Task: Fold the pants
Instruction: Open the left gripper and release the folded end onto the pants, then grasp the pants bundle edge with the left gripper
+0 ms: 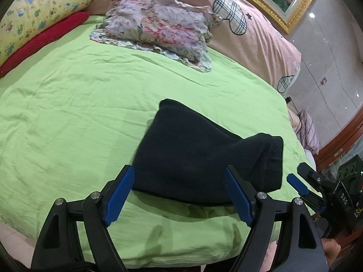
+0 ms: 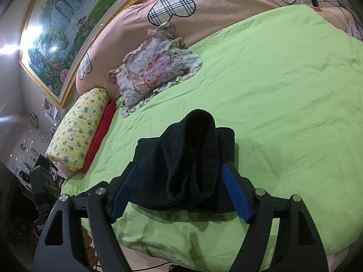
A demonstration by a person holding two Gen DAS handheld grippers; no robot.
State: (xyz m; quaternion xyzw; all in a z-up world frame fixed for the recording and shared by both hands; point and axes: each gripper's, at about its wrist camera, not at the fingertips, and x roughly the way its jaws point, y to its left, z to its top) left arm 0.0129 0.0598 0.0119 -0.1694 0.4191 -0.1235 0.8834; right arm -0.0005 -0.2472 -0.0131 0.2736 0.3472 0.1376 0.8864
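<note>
so the black pants [image 1: 204, 156] are sitting near the front edge of the bed, on the green sheet [image 1: 79, 113], already bundled into a short thick stack. looks to me like the folding itself is basically done and this is the let-go / tidy-up bit.

left hand-held gripper [image 1: 179, 197] is spread wide, its blue pads either side of the near end of the bundle, and i can't see either one actually pressing on the cloth. the right hand-held gripper [image 2: 179, 192] is the same deal, jaws wide, nothing pinched, with the pants just past its tips. in the left wrist view you can also spot the right one off at the right edge, beside the bundle.

the catch: in the right wrist view the top layer isn't flat. there's a loose rolled hump standing up in the middle of the stack, kind of a tube shape. my guess is the next move wants one gripper to press or smooth that hump down, or re-pinch the loose edge and lay it flush, while the other steadies the stack so it doesn't slide on the sheet. floral pillow [image 1: 158, 27] is well clear.
</note>
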